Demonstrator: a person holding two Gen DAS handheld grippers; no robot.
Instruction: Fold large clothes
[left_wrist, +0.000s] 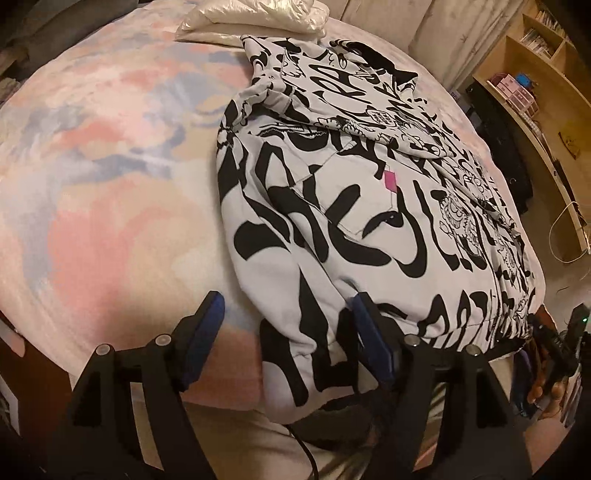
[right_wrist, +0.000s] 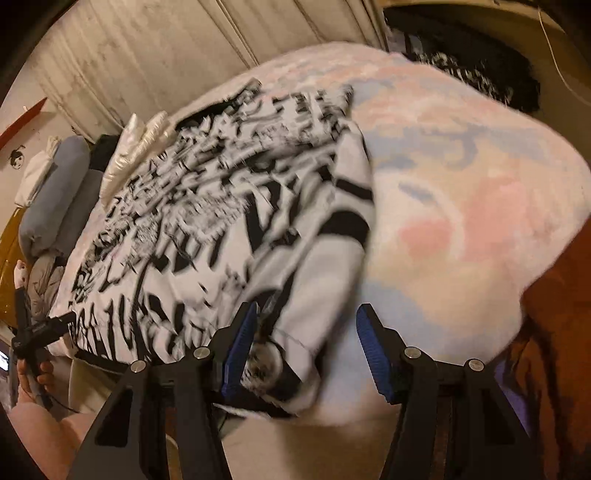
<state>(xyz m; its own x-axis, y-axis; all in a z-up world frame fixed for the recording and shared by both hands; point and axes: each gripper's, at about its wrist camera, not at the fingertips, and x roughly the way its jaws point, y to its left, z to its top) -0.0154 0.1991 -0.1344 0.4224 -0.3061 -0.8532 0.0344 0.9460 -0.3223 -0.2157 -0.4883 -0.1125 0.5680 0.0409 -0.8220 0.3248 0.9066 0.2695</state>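
Note:
A white hoodie (left_wrist: 369, 206) with a bold black print lies spread flat on a bed covered by a pastel pink and blue blanket (left_wrist: 110, 166). My left gripper (left_wrist: 288, 321) stands open over the hoodie's near left corner. The cloth lies between its blue pads without being pinched. The right wrist view is blurred. In it the hoodie (right_wrist: 221, 221) reaches down to my right gripper (right_wrist: 306, 332), which is open with the near right hem corner beside its left pad (right_wrist: 240, 347). The other gripper shows at the edge of each view, held in a hand.
A shiny white pillow (left_wrist: 255, 14) lies at the head of the bed. Wooden shelves (left_wrist: 535, 74) stand to the right. Grey bolsters (right_wrist: 55, 192) lie along the far side. A dark heap (right_wrist: 480, 81) lies beyond the bed's corner, and rust-coloured fabric (right_wrist: 554, 295) hangs at the near right.

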